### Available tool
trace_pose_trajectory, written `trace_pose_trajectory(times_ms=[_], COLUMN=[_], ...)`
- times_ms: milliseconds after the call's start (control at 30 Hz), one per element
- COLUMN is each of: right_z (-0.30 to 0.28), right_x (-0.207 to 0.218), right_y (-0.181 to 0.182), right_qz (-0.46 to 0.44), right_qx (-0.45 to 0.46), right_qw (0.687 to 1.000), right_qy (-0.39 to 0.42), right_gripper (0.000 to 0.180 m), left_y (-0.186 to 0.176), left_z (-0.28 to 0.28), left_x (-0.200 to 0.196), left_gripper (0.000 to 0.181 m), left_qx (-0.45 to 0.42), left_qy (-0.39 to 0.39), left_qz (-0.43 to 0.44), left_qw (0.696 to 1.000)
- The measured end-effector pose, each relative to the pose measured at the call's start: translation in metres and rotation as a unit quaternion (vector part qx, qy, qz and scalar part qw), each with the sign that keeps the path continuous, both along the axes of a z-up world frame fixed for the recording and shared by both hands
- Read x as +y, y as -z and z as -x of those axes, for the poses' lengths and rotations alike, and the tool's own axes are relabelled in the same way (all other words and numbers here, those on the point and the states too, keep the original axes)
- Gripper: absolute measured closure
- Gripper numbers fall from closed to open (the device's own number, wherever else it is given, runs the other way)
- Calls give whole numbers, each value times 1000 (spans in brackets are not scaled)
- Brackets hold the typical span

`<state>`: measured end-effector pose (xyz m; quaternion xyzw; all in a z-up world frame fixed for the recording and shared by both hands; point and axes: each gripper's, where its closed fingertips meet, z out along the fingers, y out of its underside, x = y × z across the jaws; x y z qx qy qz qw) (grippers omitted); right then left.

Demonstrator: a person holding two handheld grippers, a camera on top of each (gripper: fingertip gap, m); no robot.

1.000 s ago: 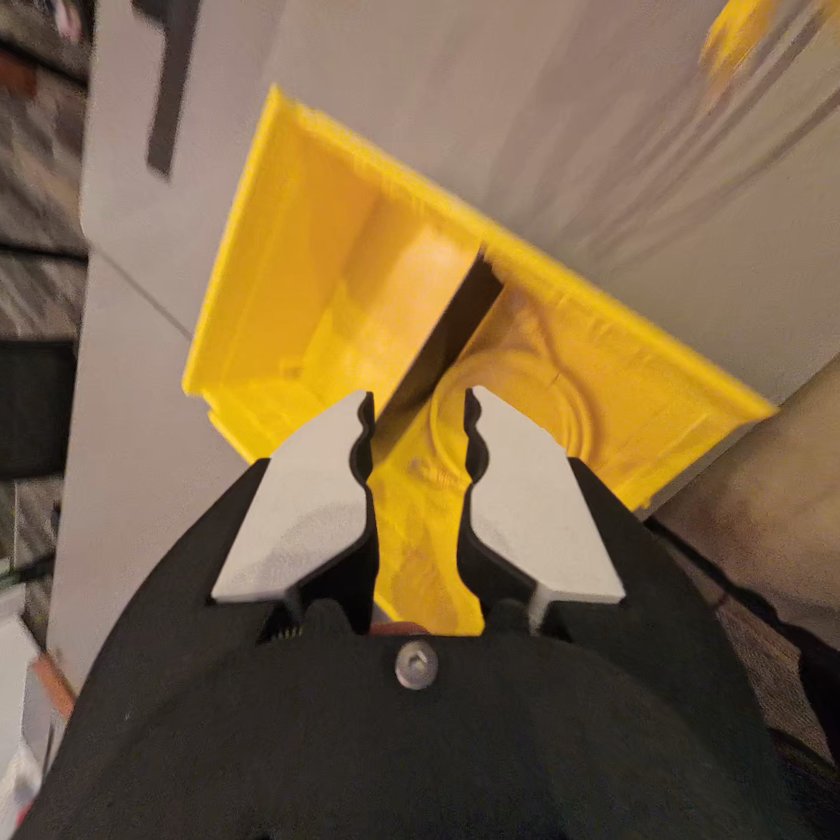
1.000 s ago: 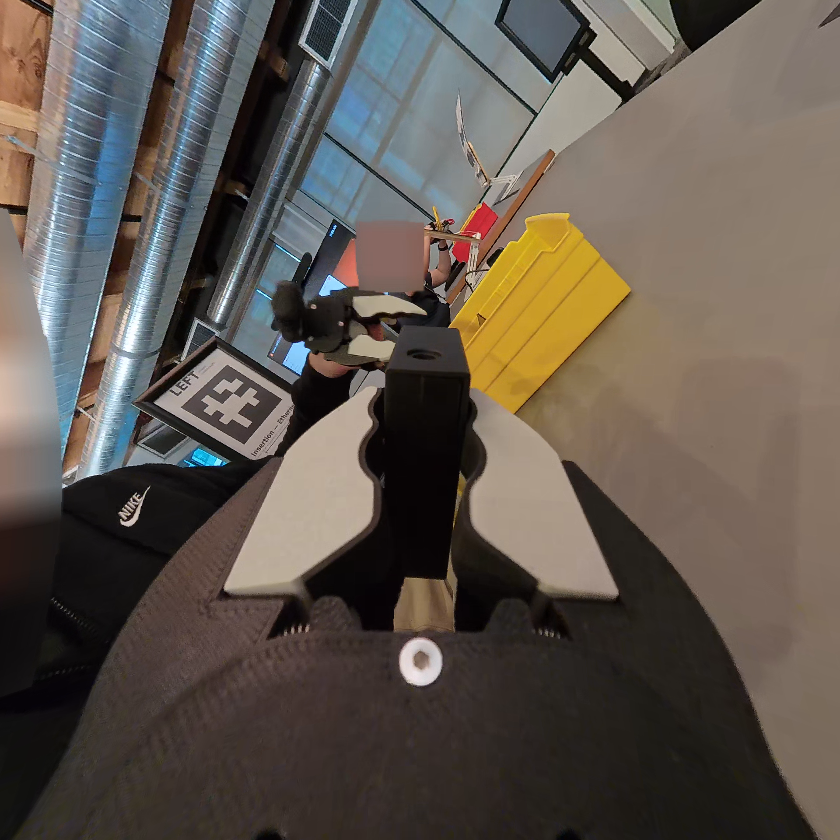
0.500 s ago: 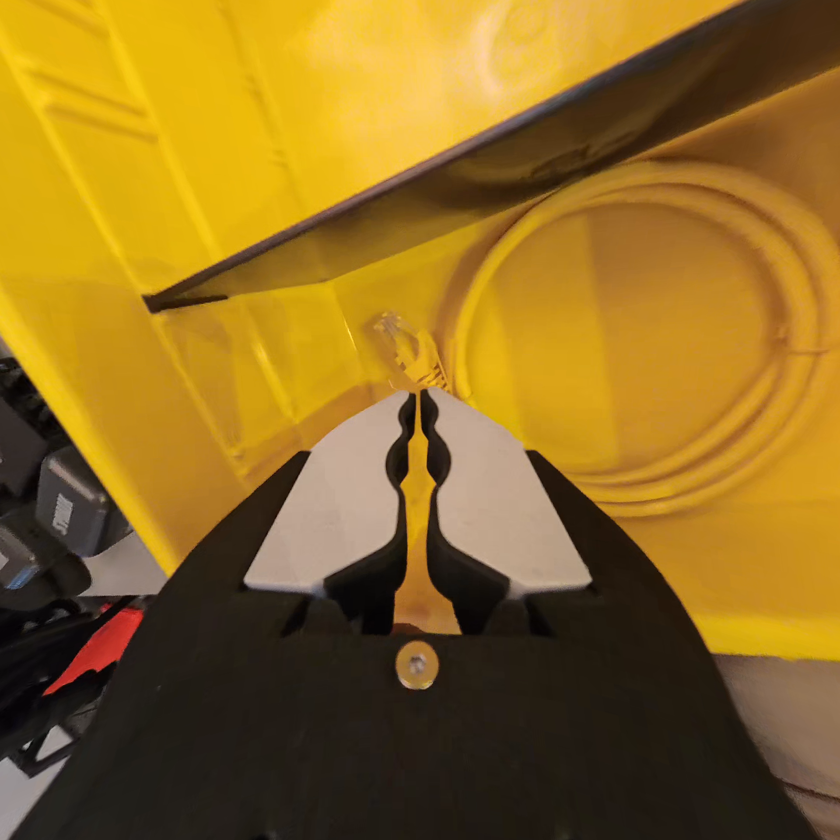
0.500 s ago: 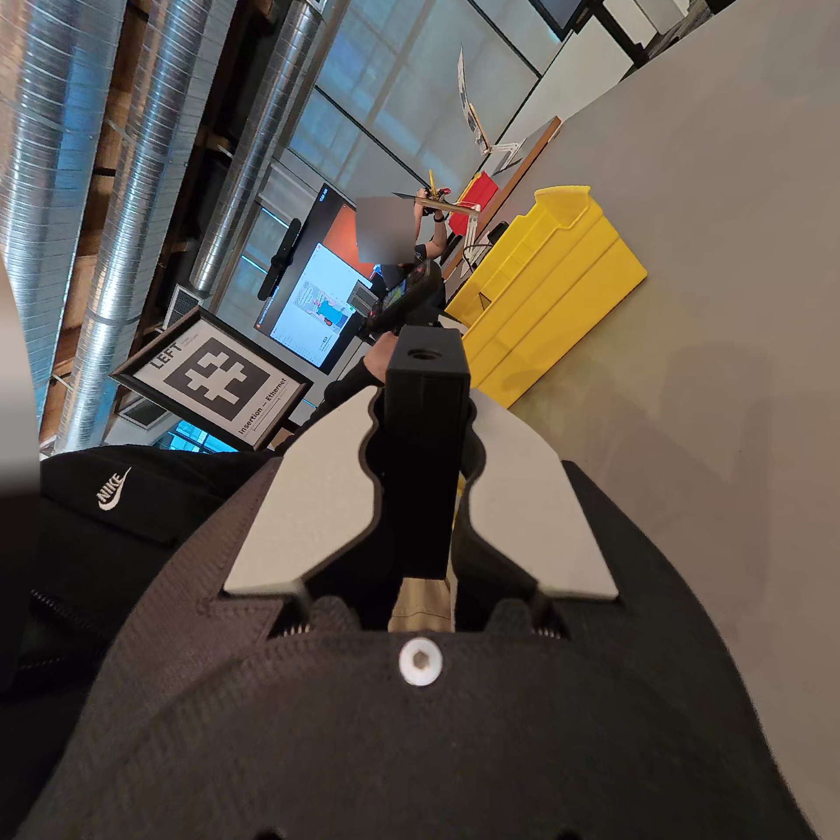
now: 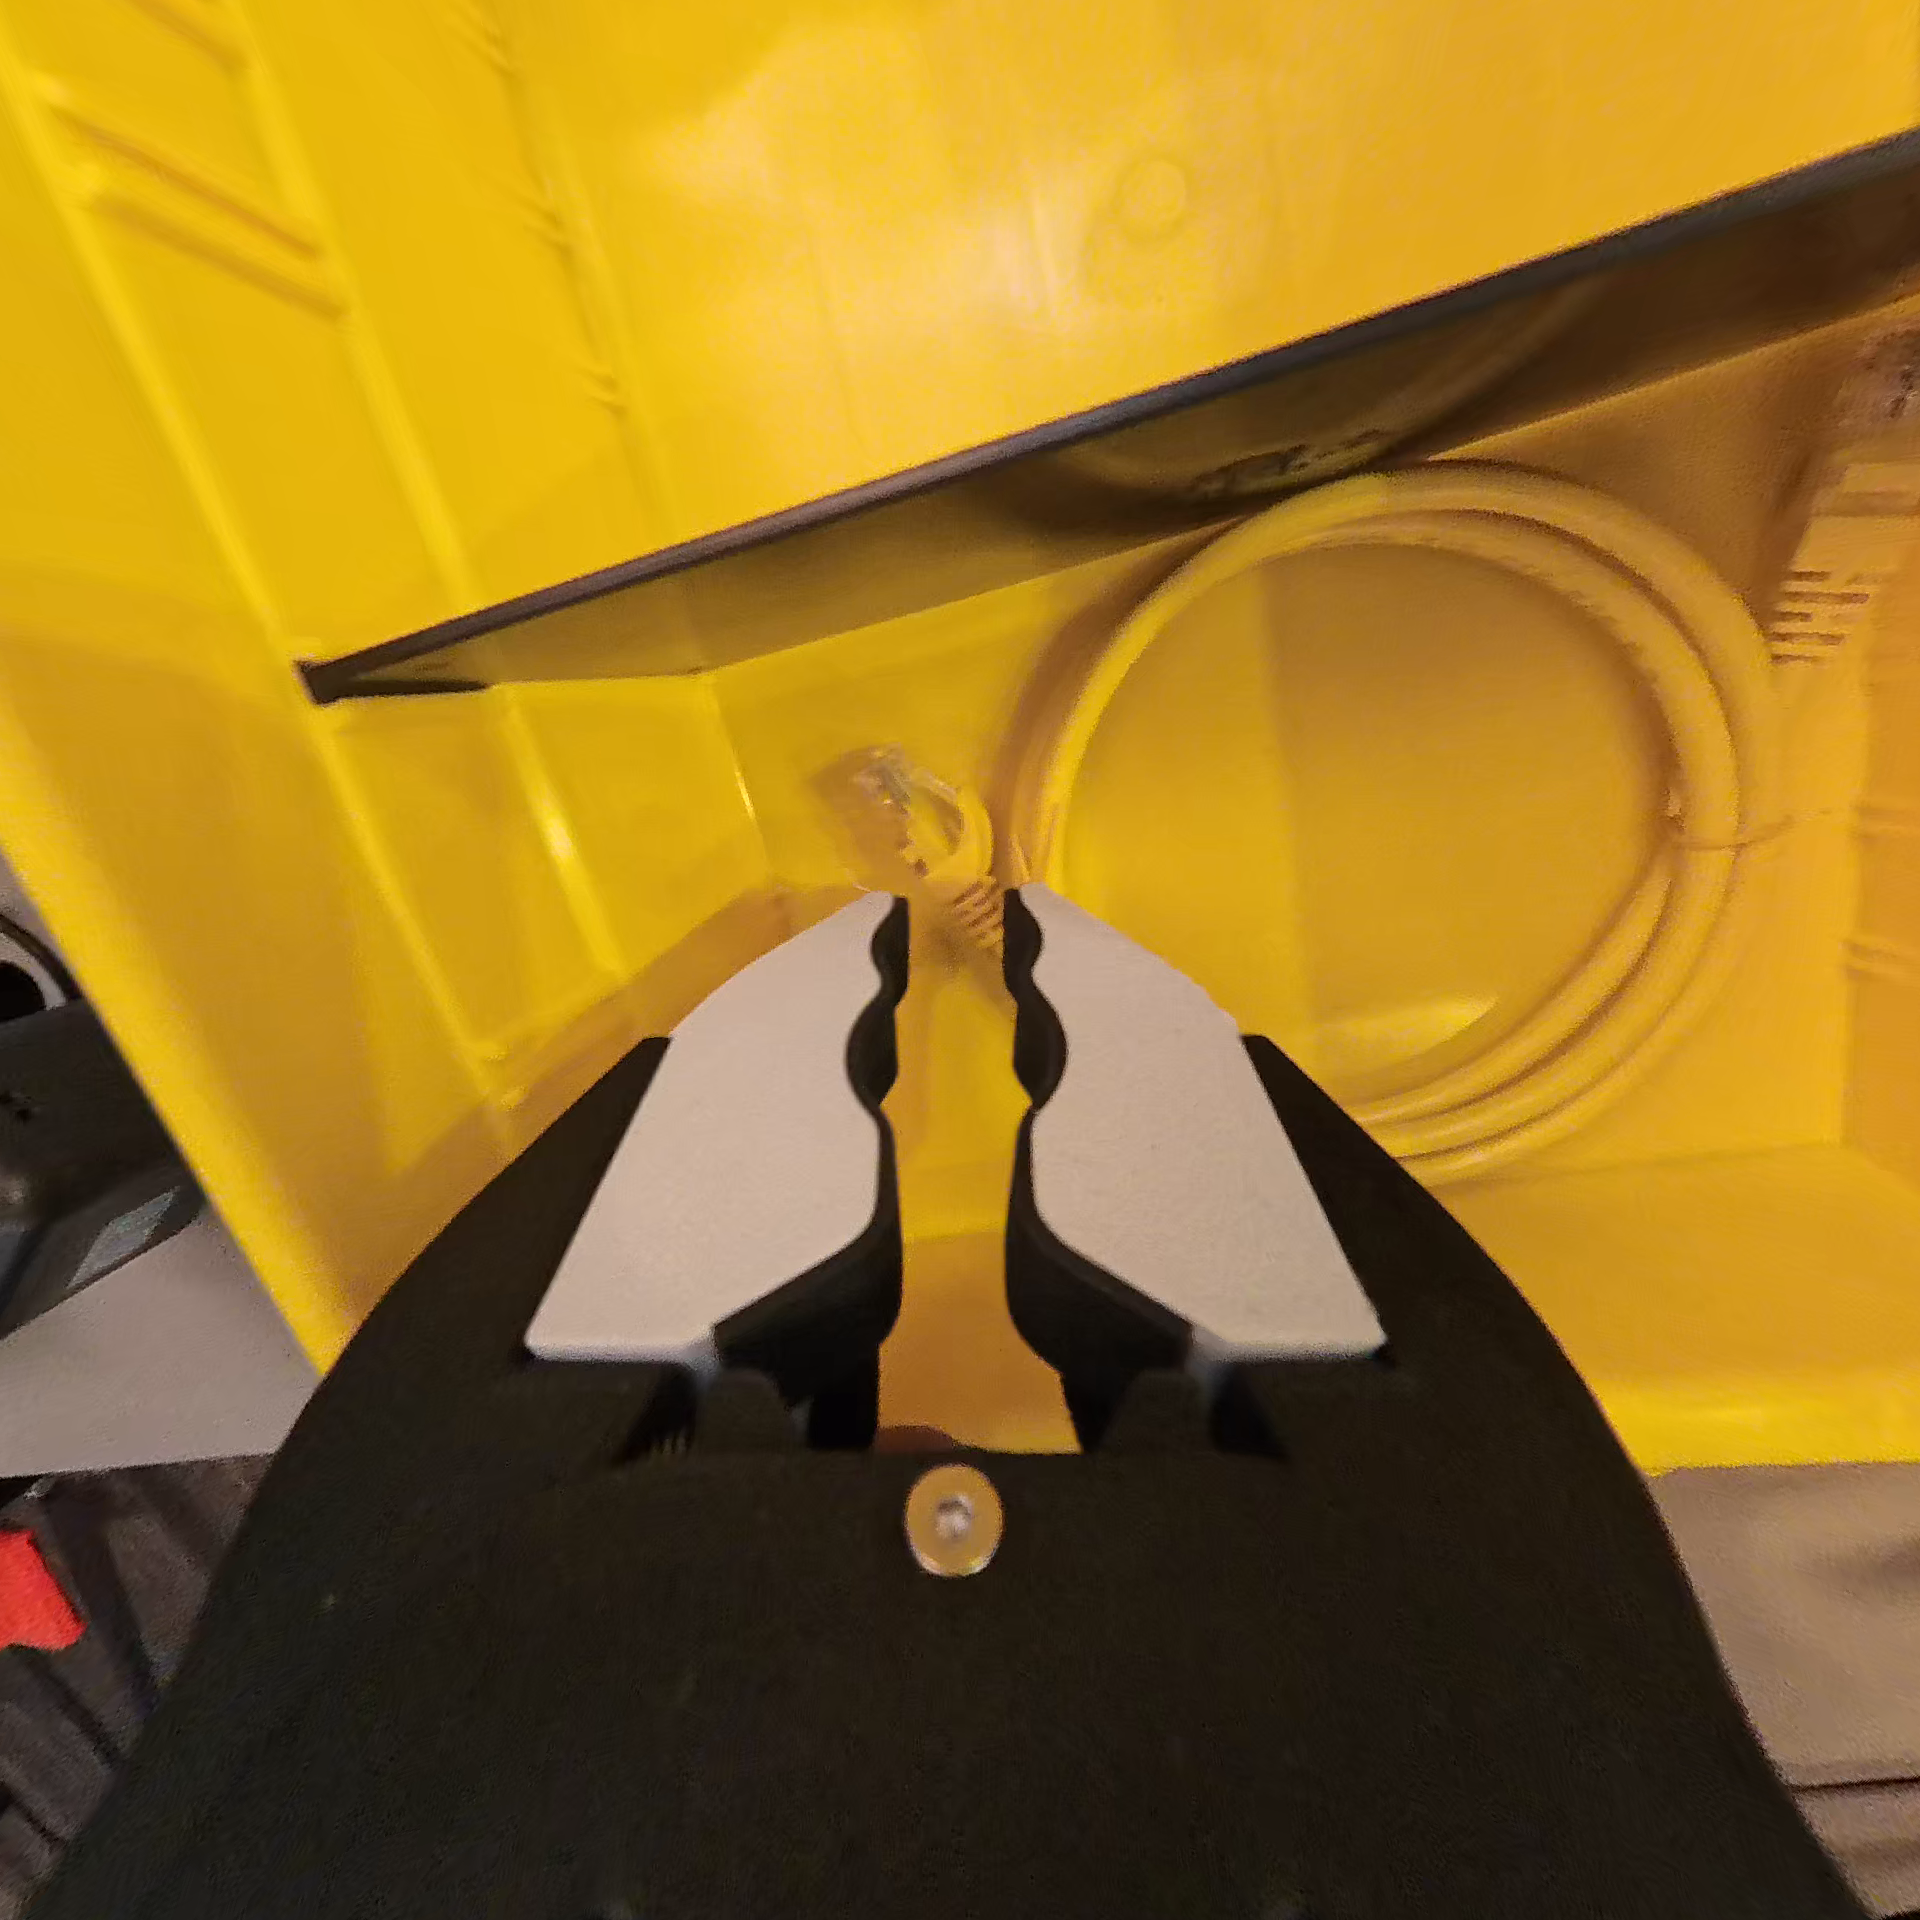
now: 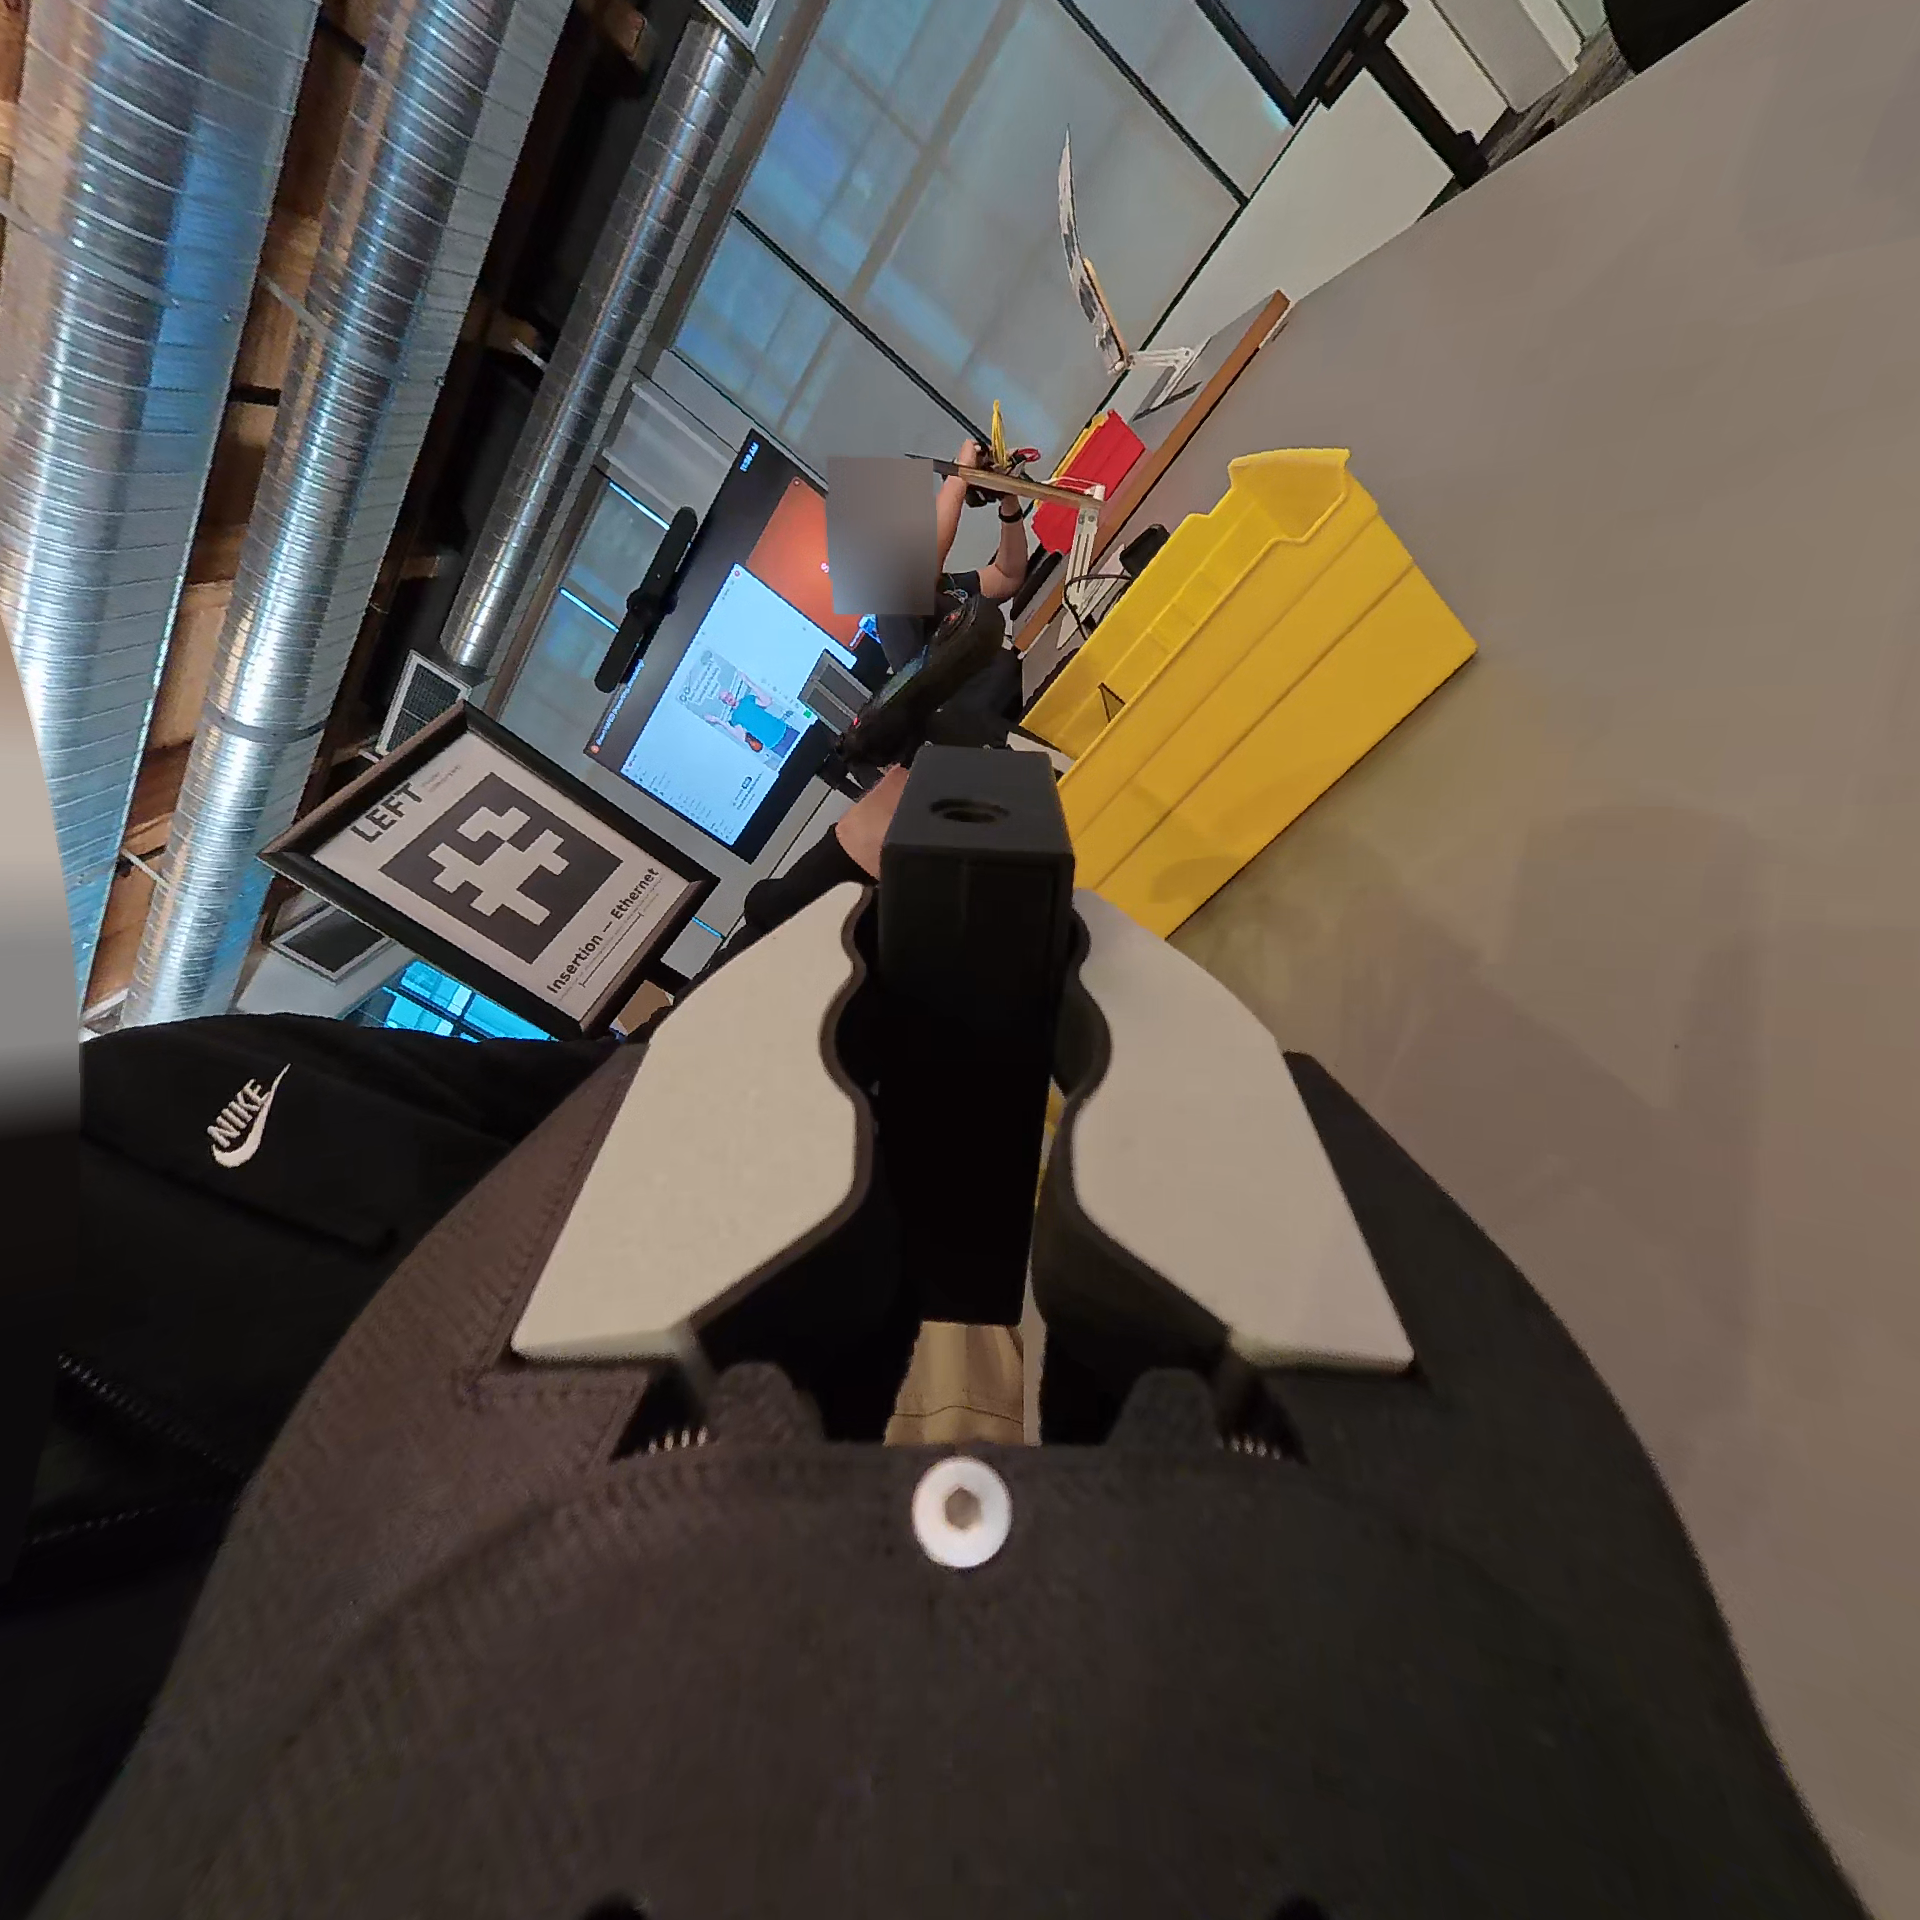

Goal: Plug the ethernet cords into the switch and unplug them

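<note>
Left wrist view first: the left gripper point(image 5: 954, 909) is poked down into a yellow bin point(image 5: 436, 343), and its jaws are spread a little, with a narrow gap left between the tips. Nothing is pinched. The cord's boot sits right at the mouth of that gap, and whether it's touched by either tip can't really be told, since that spot is a bit blurry. The cord point(image 5: 1382, 821) is yellow too, coiled in a round loop on the bin floor just right of the gripper, and its clear plug point(image 5: 883, 795) is pointed up and left, just past the fingertips. A black divider point(image 5: 935, 509) is seen running slantwise across the bin above the coil, so the cord is kept in the nearer compartment.

Right wrist view next: the right gripper point(image 6: 971, 940) is clamped on a black block point(image 6: 971, 997), which is squeezed between both fingers and stuck out a bit beyond the tips; a round hole is seen in its end face. The bin point(image 6: 1278, 675) is seen from outside here, sat on a grey table point(image 6: 1610, 831) well ahead of the gripper. Part of the left gripper can be made out dipping over the bin's edge. Off to the left, a framed sign point(image 6: 488, 868) with a black-and-white marker is stood up, a screen point(image 6: 717, 717) is lit behind it, and a person point(image 6: 935, 613) is spotted at a far desk. A black jacket point(image 6: 260, 1164) fills the lower left.
</note>
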<state>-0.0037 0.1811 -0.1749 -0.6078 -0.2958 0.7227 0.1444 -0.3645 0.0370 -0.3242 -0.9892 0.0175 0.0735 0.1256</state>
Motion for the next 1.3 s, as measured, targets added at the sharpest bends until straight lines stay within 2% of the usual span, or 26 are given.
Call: trace_pose_trajectory(times_ms=[33,533,767,1033,1300], right_z=[0,6,1,-4,-2], right_x=[0,-4,-3,1,-1], right_y=[0,-4,-9,-9,-7], right_qz=[0,-8,-14,-23,-40], right_qx=[0,1,7,5,4], right_qw=[1000,1000,1000,1000,999], right_qy=[0,-5,0,10,6], right_gripper=[150,150,150,151,151], left_y=[-1,6,4,-42,-102], left_z=[2,-8,-10,-11,-37], left_x=[0,13,12,21,37], left_gripper=[161,170,172,173,173], left_qx=[-1,-23,-5,43,24], left_qy=[-4,-25,9,57,157], left_qz=[-2,-39,-45,-128,-222], left_qw=[1000,999,999,989,962])
